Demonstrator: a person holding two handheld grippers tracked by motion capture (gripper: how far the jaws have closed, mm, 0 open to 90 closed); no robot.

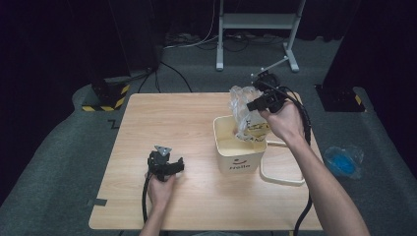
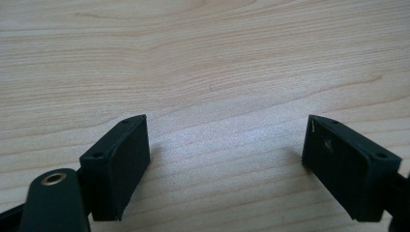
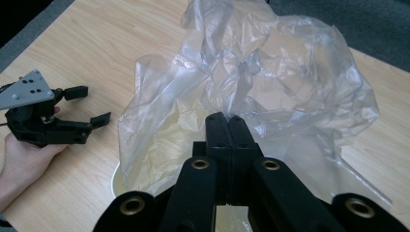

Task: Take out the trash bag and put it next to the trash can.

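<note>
1. Resting low over bare counter, the left tongs stand wide apart, gripping nothing.
2. Cream tub marked "Hello": centre-right of counter, its flat lid lying just beside it on the right.
3. Clear plastic bag: crumpled, held over the tub's mouth, lower part apparently inside.
4. Right tongs: pressed together on a fold of the bag.
5. Step, judged: lining or emptying the tub; next move calls for steady bag handling.

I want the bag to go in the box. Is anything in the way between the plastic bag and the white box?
Nothing visible blocks it. The right hand-held gripper holds the clear plastic bag right above the open white box, already partly in.
</note>
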